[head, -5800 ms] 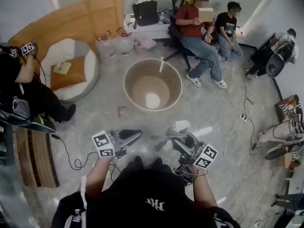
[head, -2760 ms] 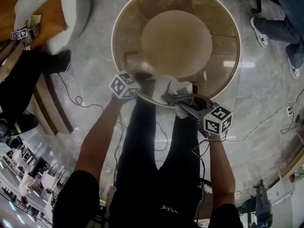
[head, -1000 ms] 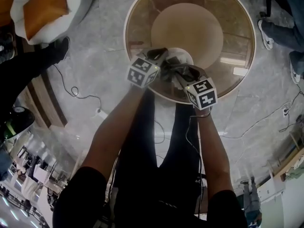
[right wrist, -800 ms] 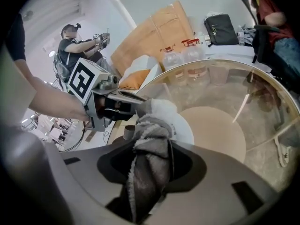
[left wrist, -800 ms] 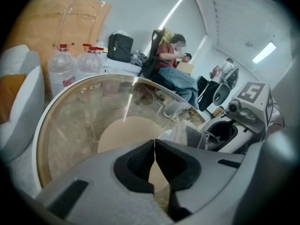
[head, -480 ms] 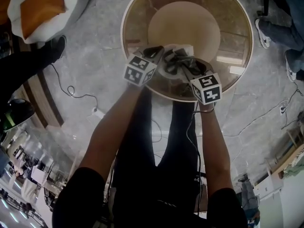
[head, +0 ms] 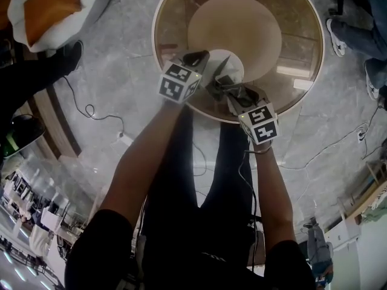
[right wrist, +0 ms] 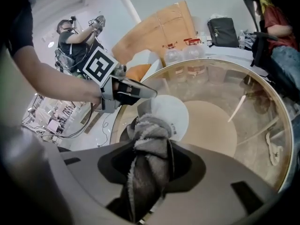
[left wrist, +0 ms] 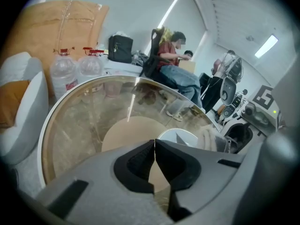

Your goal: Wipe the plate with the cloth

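Cloth pinched in right tool at plate's 6 o'clock; left tool closed, empty, at 9 o'clock

Round glass table, water bottles.

plate on table | cloth before plate | left claw left of plate

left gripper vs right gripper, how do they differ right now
The left gripper's jaws are shut on nothing; the right gripper's jaws clamp a grey cloth. The right gripper holds the cloth at the white plate's near edge; the left gripper sits beside the plate's rim, touching or not I cannot tell. Both hang over the round glass table, by the plate.
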Motion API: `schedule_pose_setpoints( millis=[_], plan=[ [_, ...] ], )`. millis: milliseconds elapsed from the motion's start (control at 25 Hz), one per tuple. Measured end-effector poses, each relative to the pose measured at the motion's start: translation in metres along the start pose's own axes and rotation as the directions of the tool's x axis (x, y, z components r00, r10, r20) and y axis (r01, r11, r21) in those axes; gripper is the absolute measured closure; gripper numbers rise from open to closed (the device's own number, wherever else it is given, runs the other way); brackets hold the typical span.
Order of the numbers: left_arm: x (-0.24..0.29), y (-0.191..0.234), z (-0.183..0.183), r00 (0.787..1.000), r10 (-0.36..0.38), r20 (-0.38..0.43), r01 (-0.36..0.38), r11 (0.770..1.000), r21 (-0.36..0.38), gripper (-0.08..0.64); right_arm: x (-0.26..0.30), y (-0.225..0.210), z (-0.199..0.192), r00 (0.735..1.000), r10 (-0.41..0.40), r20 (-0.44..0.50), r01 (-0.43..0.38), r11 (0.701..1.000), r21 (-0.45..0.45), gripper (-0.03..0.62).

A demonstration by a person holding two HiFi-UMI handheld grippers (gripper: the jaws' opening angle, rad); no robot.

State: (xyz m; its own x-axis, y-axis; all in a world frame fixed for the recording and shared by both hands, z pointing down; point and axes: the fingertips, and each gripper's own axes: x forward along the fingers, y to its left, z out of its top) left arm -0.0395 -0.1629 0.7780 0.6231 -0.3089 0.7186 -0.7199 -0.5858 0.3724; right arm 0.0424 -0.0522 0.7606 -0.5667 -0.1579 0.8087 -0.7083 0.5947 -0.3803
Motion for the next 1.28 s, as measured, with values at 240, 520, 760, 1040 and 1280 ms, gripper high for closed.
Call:
schedule_pose_setpoints(
  millis=[240,520,760,1040,1280],
  plan=[
    [0.004,-0.005,0.002,1.000,-0.006,-0.003,0.006,1.000,0.003,0.549,0.022,0.029,0.009,0.997,0.080,-0.004,-0.080,0.997,-0.003,0.440],
    [0.004,-0.005,-0.001,0.999,-0.028,-0.016,0.028,1.000,0.005,0.549,0.039,0.021,0.031,0.994,0.105,-0.027,-0.106,0.994,-0.041,0.440],
    [0.002,-0.002,-0.002,0.998,-0.033,-0.049,0.035,0.998,0.047,0.549,0.043,0.011,0.044,0.987,0.103,-0.127,-0.124,0.977,-0.176,0.440],
    [-0.001,-0.002,-0.006,0.997,-0.026,-0.067,0.030,0.997,0.067,0.549,0.029,-0.025,0.053,0.998,0.047,-0.050,-0.051,0.995,-0.088,0.440],
    [0.000,0.000,-0.010,0.999,-0.017,-0.050,0.021,0.997,0.075,0.548,0.005,-0.055,0.038,0.999,-0.014,-0.035,0.013,1.000,-0.026,0.442]
  ],
)
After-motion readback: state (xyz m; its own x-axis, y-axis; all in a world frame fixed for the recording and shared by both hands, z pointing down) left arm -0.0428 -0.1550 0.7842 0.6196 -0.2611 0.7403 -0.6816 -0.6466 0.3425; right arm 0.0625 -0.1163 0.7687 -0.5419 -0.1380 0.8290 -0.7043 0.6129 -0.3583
